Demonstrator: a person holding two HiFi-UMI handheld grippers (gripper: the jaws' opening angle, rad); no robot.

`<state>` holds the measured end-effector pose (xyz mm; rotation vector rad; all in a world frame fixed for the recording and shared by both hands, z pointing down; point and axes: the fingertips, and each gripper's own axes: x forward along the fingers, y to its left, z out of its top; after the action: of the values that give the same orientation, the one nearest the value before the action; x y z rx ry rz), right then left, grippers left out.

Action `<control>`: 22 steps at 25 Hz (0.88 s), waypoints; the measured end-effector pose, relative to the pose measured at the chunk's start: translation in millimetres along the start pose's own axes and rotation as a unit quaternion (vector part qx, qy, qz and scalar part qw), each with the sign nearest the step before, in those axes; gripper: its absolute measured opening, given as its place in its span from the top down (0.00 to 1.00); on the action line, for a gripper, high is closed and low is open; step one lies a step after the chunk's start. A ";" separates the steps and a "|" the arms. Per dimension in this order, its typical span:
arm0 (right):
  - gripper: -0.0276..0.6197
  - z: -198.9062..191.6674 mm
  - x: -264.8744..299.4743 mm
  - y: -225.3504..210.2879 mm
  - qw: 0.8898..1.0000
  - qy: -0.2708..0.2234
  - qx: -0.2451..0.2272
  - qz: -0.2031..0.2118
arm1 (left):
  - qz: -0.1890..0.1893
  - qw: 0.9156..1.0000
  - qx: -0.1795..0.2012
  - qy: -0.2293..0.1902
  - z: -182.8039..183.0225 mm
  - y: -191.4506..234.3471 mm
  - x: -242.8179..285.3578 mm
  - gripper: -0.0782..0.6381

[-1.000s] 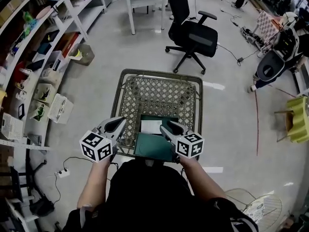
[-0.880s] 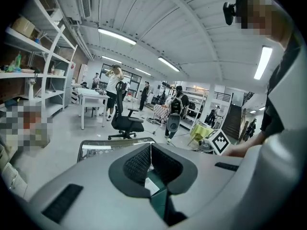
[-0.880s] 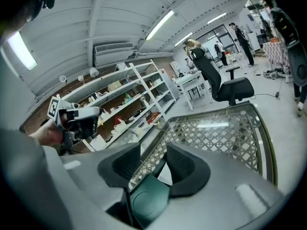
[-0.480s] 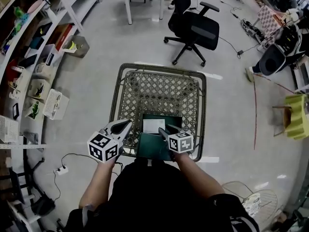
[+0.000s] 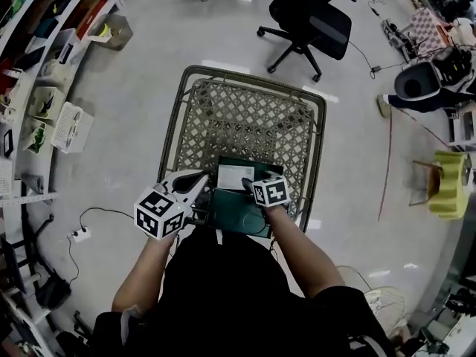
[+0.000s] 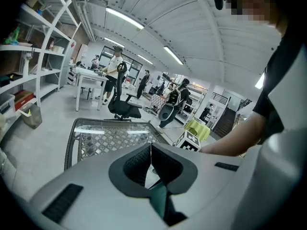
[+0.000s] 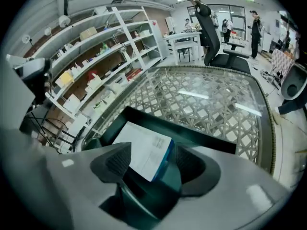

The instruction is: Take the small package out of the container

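A dark green container [image 5: 256, 163] stands open at the near end of a wire cart [image 5: 245, 117]. In it lies the small package [image 5: 233, 175], white-faced with a blue edge [image 7: 144, 145]. My right gripper [image 5: 247, 183] reaches down into the container, and its jaws are opening. In the right gripper view [image 7: 152, 152] the package lies between the spread jaws, and the pads do not press on it. My left gripper [image 5: 199, 177] hovers over the cart's near left rim, beside the container. Its jaws [image 6: 151, 147] meet with nothing between them.
The cart's lattice floor [image 7: 211, 99] beyond the container is bare. A black office chair [image 5: 316, 24] stands past the cart. Shelves [image 5: 44, 65] and a white basket [image 5: 65, 125] line the left. A power strip [image 5: 78, 235] lies on the floor at near left.
My right gripper has moved forward and down into the green container, over the package. My left gripper has stayed by the cart's near left rim. The head view has shifted nearer the cart.
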<state>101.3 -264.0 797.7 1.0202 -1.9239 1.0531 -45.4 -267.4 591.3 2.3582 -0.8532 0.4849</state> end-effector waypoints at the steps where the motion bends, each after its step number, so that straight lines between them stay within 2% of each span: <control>1: 0.49 -3.0 4.3 -2.8 1.000 0.014 -0.008 -0.008 | 0.000 1.000 0.000 0.000 -0.1 0.9 -1.5 0.88; 5: 0.49 -18.7 21.2 -11.3 0.998 0.059 -0.009 -0.009 | 0.006 1.000 -0.001 0.001 -0.9 3.1 -6.6 0.88; 8: 0.49 -24.4 29.9 -15.0 0.998 0.069 0.005 -0.006 | 0.013 1.000 -0.003 0.004 -4.3 7.1 -11.3 0.88; 12: 0.49 -21.3 35.4 -10.8 0.998 0.065 0.007 0.011 | 0.020 1.000 -0.007 0.005 -8.6 12.5 -19.8 0.88; 15: 0.53 -21.6 37.4 -5.3 0.998 0.063 0.005 0.030 | 0.023 1.000 -0.008 0.005 -11.5 13.6 -25.8 0.88; 22: 0.54 -14.4 30.0 -1.7 0.999 0.032 0.028 0.027 | 0.024 1.000 -0.004 0.000 -8.4 11.2 -30.7 0.88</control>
<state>92.5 -260.8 829.8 0.9573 -1.8890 1.1629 -76.5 -255.0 586.7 2.3357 -0.9118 0.5008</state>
